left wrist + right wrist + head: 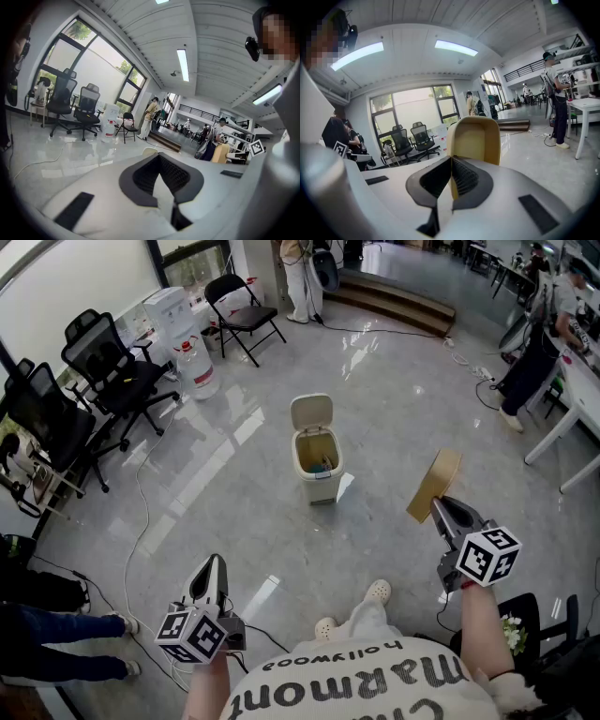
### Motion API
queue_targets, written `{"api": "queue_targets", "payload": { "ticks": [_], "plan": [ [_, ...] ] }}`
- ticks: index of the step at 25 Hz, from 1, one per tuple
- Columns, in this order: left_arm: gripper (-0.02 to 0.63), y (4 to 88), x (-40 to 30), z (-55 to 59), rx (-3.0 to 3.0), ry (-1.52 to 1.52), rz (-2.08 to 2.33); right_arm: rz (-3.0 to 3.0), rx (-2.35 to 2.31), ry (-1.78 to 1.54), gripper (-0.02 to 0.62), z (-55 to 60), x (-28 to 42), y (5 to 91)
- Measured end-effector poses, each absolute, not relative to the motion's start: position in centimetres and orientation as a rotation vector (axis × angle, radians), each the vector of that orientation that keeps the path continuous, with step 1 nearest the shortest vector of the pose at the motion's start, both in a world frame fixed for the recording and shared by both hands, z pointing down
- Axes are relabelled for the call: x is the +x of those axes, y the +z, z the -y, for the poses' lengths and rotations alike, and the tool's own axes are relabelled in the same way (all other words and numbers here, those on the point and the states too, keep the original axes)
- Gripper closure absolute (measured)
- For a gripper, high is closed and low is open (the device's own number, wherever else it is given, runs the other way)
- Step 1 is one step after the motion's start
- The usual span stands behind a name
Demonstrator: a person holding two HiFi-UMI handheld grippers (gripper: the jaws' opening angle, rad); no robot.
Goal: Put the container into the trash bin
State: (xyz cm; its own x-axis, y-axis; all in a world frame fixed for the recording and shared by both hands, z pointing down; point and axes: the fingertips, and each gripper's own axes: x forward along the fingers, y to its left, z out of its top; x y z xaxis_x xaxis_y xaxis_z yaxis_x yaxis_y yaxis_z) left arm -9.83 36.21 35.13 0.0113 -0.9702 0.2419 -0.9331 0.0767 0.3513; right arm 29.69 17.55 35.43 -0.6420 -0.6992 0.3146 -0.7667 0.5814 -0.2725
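A tan, tray-like container (pixel 434 484) is held up in the air by my right gripper (pixel 444 507), whose jaws are shut on its lower edge. In the right gripper view the container (pixel 474 139) rises just beyond the closed pads. The cream trash bin (pixel 318 462) stands on the floor with its lid flipped up, to the left of and beyond the container. A little of the bin (pixel 148 151) peeks over the left gripper's body. My left gripper (pixel 212 576) hangs low at the lower left, shut with nothing between its jaws.
Black office chairs (pixel 108 371) and a folding chair (pixel 242 310) stand at the far left, with a water bottle (pixel 200 368) beside them. A cable (pixel 141 521) trails over the glossy floor. White desks (pixel 574 395) and people (pixel 534 352) are at the right. My shoes (pixel 354 607) are below the bin.
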Motion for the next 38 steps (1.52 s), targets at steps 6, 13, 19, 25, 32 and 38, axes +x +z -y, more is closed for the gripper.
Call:
{"api": "queue_targets", "payload": {
  "ticks": [6,13,19,25,32,38],
  "plan": [
    [0.581,34.3,-10.3,-36.2,1.882,-0.140,1.958,2.638,1.222,0.577,0.586,-17.7,29.4,34.9],
    [0.581,33.9,-9.5,-36.1,1.912,-0.149,1.951,2.644,1.240,0.572,0.586,-18.5,30.3,34.6],
    [0.581,32.9,-8.9,-35.7,1.943,-0.161,1.965,2.630,1.247,0.612,0.586,-18.5,30.6,35.2],
    [0.581,33.0,-8.8,-35.0,1.938,-0.120,1.997,2.651,1.204,0.611,0.586,-17.2,29.4,35.4],
    [0.581,33.6,-10.7,-32.2,1.851,-0.106,2.029,2.768,1.122,0.620,0.586,-11.7,25.4,33.9],
    [0.581,33.9,-12.8,-27.7,1.801,-0.099,2.068,2.823,1.042,0.595,0.586,-5.1,22.3,33.6]
  ]
}}
